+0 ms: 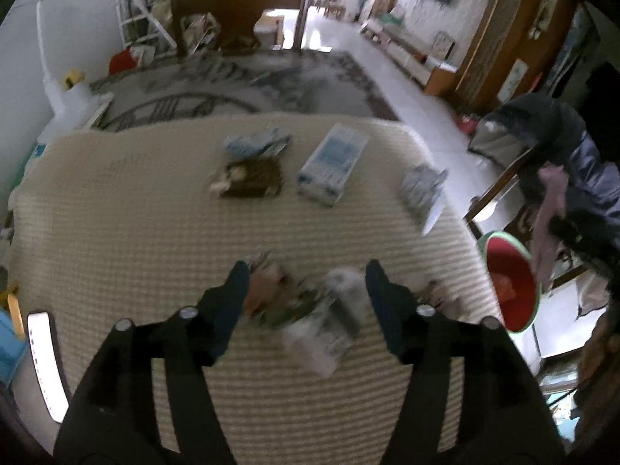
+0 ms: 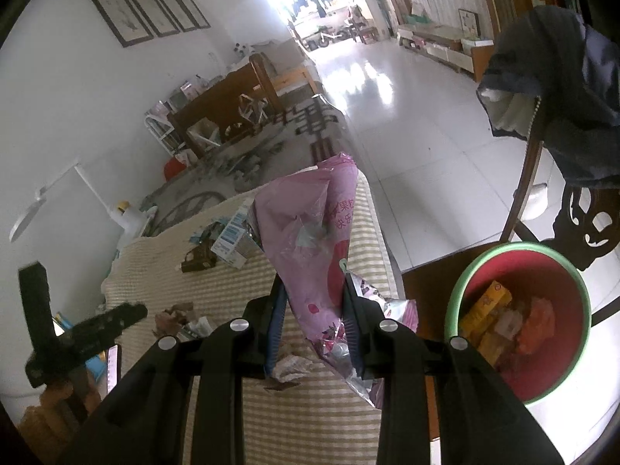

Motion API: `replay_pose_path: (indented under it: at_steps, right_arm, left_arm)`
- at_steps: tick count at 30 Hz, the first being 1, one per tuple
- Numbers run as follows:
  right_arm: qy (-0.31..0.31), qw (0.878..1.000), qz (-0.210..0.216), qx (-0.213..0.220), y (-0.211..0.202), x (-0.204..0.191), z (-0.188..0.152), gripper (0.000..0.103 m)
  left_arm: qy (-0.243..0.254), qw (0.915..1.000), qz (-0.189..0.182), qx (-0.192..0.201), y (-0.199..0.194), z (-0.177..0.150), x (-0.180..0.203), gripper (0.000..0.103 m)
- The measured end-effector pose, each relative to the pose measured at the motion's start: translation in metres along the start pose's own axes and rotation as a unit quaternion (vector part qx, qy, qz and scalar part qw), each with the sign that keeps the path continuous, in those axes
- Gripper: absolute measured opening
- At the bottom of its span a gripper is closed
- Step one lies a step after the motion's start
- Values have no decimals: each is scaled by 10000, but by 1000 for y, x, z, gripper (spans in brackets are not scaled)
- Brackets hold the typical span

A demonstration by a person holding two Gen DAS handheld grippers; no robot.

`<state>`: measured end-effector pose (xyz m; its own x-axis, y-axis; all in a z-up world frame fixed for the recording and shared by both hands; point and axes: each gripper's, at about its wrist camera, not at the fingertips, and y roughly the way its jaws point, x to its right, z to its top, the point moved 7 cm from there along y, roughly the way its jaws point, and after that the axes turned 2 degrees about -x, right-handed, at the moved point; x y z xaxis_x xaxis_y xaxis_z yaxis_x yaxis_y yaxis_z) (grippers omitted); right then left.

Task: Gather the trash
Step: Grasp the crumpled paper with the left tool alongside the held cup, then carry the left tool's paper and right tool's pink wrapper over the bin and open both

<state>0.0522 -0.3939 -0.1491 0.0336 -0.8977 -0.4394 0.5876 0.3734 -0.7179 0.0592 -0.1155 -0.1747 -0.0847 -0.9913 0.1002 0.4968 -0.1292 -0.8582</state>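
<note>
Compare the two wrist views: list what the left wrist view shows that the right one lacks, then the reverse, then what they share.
Only the left wrist view: the left gripper open over a blurred heap of crumpled wrappers, and a crumpled grey-white packet near the table's right edge.

Only the right wrist view: the right gripper shut on a pink plastic snack bag, yellow cartons inside the bin, and four framed pictures.

Both: the beige striped tablecloth, blue-white carton, dark brown wrapper and green-rimmed red bin.

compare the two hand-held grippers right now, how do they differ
The left hand-held gripper is open, its jaws either side of a blurred heap of wrappers on the striped cover. The right hand-held gripper is shut on a pink snack bag, lifted near the red bin. Both have black bodies and blue-padded fingers.
</note>
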Motion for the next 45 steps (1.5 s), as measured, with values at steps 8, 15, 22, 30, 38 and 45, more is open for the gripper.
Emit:
replay_pose_path:
  at_steps: [8, 15, 22, 30, 38, 45]
  right_arm:
    - [1, 9999, 53, -114, 6, 2, 2, 29]
    - [9, 9999, 33, -119, 7, 4, 2, 29]
    - [-13, 9999, 24, -168, 9, 0, 0, 29]
    - [147, 9999, 18, -85, 6, 9, 2, 29]
    - [102, 9999, 45, 18, 1, 13, 8, 29]
    - [201, 9998, 28, 71, -8, 33, 10, 29]
  left_arm:
    - [-51, 9986, 8, -524, 24, -37, -5, 70]
    - [-818, 9949, -52, -587, 40, -23, -42, 70]
    - [-1100, 9878, -238, -1075, 72, -24, -46, 40]
    - [-1156, 9922, -94, -455, 36, -5, -50, 33]
    - [-574, 9970, -328, 413, -17, 39, 8, 33]
    - [33, 9932, -925, 710, -34, 60, 97, 33]
